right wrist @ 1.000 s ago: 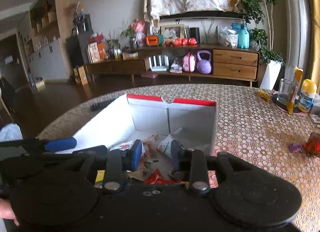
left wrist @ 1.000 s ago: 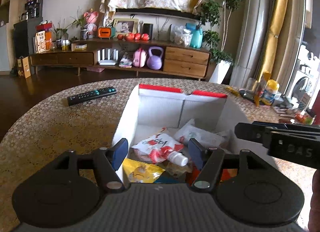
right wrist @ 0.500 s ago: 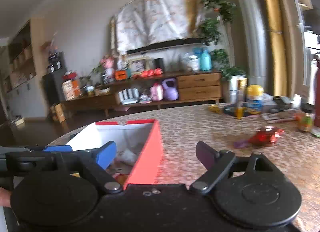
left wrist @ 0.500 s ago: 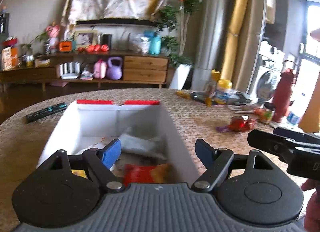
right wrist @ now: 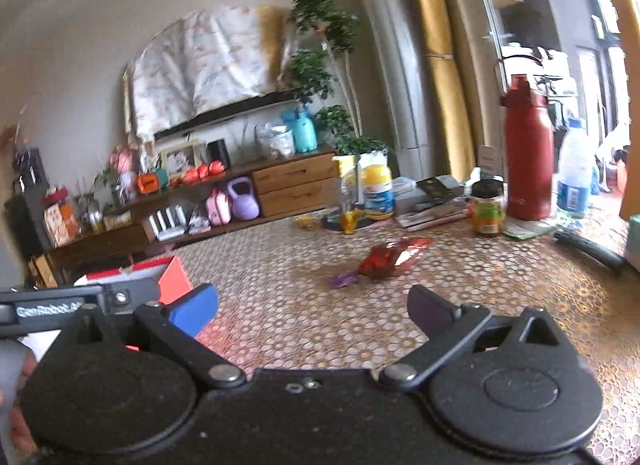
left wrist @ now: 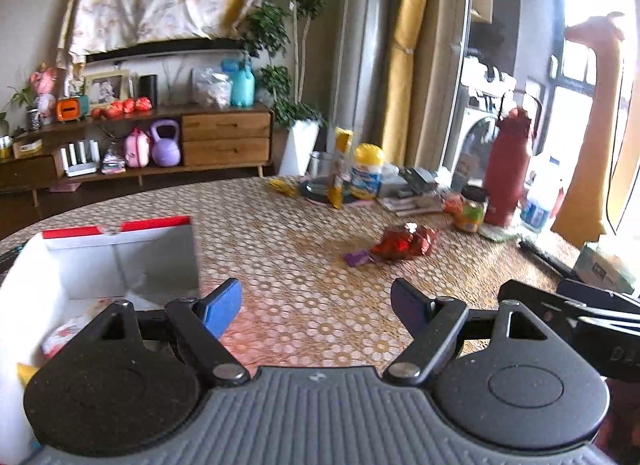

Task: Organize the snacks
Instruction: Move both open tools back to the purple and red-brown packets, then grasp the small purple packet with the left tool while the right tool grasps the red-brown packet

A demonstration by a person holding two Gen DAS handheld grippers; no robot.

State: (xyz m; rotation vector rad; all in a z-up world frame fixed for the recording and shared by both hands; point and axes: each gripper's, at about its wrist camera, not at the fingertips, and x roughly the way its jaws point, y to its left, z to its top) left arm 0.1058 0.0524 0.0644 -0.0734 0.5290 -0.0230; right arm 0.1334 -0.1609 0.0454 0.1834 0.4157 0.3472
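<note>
Now, through the left wrist camera, we see our left gripper (left wrist: 316,301) angled gently down over the gold honeycomb-patterned tablecloth (left wrist: 288,233); its jaws have just been opening and stand wide with nothing between them. The white cardboard box with red flaps (left wrist: 120,257), snack packets inside, sits at lower left, beside the blue finger pad (left wrist: 222,307). A crinkly red foil snack bag (left wrist: 404,243) lies mid-frame, right of centre, a small purple wrapper (left wrist: 358,257) just beside it. Part of the right gripper (left wrist: 580,313) pokes in at the right edge.

Through the right wrist camera, our right gripper (right wrist: 314,307) tilts slightly down, rolled a little; its jaws have just been opening and stand fully apart, empty. The red bag (right wrist: 386,257) and purple wrapper (right wrist: 344,277) lie centre-frame beyond the fingers; the box (right wrist: 168,279) shows at left behind the left gripper's body (right wrist: 60,307).
</note>
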